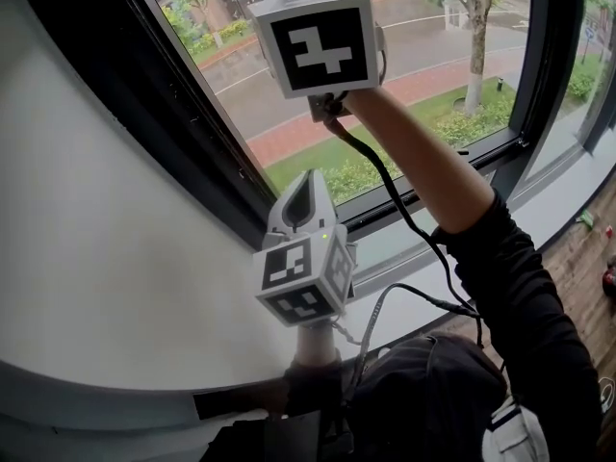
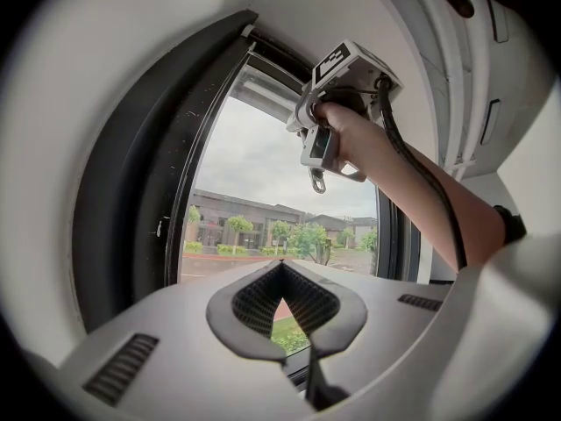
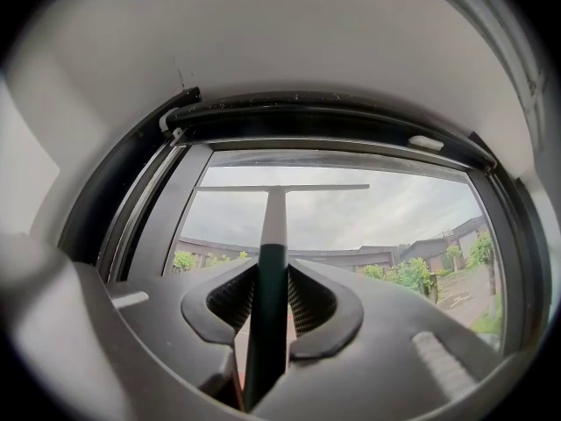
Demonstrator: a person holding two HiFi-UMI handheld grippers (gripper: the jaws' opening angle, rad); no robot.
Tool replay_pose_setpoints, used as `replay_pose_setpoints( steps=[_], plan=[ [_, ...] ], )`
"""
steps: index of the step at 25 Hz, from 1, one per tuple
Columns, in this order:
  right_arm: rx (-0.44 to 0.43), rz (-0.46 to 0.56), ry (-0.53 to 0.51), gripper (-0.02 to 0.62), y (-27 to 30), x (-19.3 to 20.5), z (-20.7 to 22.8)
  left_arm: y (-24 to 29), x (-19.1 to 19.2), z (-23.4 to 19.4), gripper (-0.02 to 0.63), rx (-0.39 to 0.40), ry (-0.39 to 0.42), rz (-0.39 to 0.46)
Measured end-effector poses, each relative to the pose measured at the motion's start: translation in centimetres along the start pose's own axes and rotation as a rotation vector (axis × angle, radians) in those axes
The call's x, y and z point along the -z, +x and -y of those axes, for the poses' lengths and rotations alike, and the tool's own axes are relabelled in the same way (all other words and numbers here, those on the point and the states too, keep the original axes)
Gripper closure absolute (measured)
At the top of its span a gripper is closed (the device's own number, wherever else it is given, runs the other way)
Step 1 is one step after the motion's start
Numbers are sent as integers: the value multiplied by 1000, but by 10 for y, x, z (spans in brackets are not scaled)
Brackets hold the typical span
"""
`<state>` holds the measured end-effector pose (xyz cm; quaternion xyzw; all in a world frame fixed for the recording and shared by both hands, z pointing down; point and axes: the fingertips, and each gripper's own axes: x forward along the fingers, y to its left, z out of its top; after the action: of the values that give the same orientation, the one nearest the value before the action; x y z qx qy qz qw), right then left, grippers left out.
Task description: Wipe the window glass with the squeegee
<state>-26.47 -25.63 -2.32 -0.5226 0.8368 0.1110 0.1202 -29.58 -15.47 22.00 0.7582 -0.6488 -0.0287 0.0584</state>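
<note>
The squeegee [image 3: 273,235] has a dark green handle, a pale shaft and a thin T-shaped blade [image 3: 282,188] lying against the upper window glass [image 3: 351,209]. My right gripper [image 3: 270,281] is shut on the handle and raised high; in the head view only its marker cube [image 1: 322,46] shows, hiding the squeegee. My left gripper [image 1: 308,198] sits lower, near the window's bottom left corner, pointing up at the glass [image 1: 414,75]. Its jaws [image 2: 281,276] are shut with nothing between them.
A black window frame [image 1: 197,128] runs along the left and bottom of the pane, with a white wall [image 1: 96,258] to its left and a pale sill [image 1: 414,248] below. A black cable [image 1: 395,200] hangs from the right gripper. A second pane [image 1: 602,56] lies at far right.
</note>
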Motion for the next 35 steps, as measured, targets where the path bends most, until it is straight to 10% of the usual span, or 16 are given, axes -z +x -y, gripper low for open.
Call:
replay_pose_setpoints(
  steps=[35],
  plan=[
    [-7,-87,-13,509,-27,87,-13,-11,51,-10,607,-35,-47,-99]
  ],
)
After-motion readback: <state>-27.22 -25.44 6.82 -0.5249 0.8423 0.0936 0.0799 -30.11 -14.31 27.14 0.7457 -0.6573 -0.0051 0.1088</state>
